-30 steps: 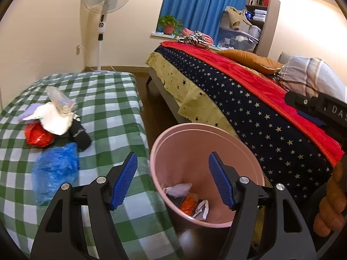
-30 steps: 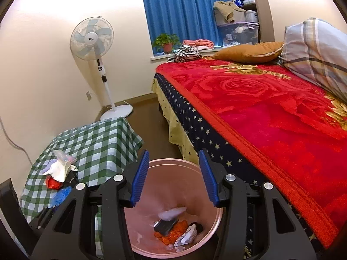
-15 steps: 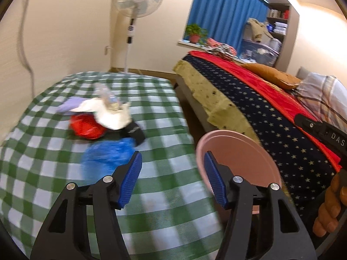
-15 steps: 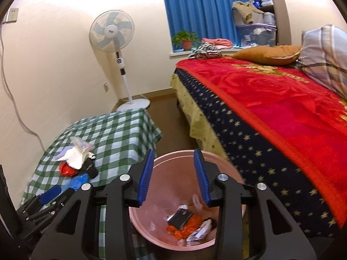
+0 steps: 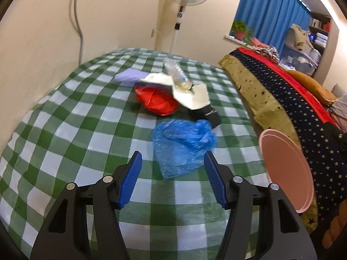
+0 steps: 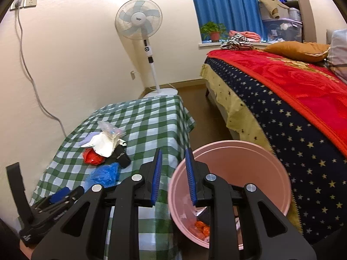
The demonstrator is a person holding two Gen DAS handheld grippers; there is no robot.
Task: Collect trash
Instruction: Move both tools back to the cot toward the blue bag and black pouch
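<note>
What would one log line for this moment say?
left tool: open, facing blue bag | right tool: empty, closing by pink bin | trash on table

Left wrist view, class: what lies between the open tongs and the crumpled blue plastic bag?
Only bare green-checked tablecloth. The left tongs are open, and the crumpled blue plastic bag lies just beyond their tips, untouched.

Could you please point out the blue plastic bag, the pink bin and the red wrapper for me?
blue plastic bag (image 5: 182,147), left wrist view, crumpled middle.
pink bin (image 6: 238,164), right wrist view, inner wall.
red wrapper (image 5: 156,101), left wrist view, centre.
</note>
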